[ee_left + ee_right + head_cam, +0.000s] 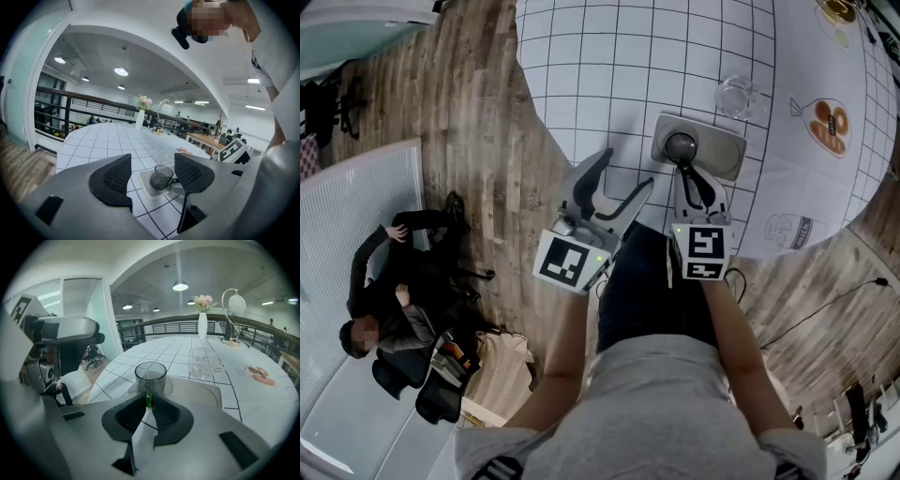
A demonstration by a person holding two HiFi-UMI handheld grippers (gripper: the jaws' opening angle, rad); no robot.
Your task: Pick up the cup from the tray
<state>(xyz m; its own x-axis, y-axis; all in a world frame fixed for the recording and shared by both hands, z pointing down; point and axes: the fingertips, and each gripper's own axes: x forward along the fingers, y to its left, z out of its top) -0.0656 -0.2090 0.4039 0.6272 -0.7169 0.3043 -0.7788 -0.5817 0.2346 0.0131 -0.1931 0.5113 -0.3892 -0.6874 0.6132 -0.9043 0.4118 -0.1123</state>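
A dark smoked glass cup (681,147) stands upright at the near left end of a grey tray (727,150) on the white gridded table. My right gripper (684,175) reaches it from the near side. In the right gripper view the cup (150,375) shows a green handle (149,397), and the right gripper (149,401) is shut on that handle. My left gripper (626,171) hovers open and empty at the table's near edge, left of the tray. In the left gripper view the cup (161,177) and tray (146,186) lie beyond the left gripper (152,171).
A clear glass mug (204,363) stands on the table just past the tray, also seen as the mug (737,96) from above. Farther back are a white vase with flowers (202,319) and a round lamp (233,310). A person (384,309) sits at lower left, beyond the table.
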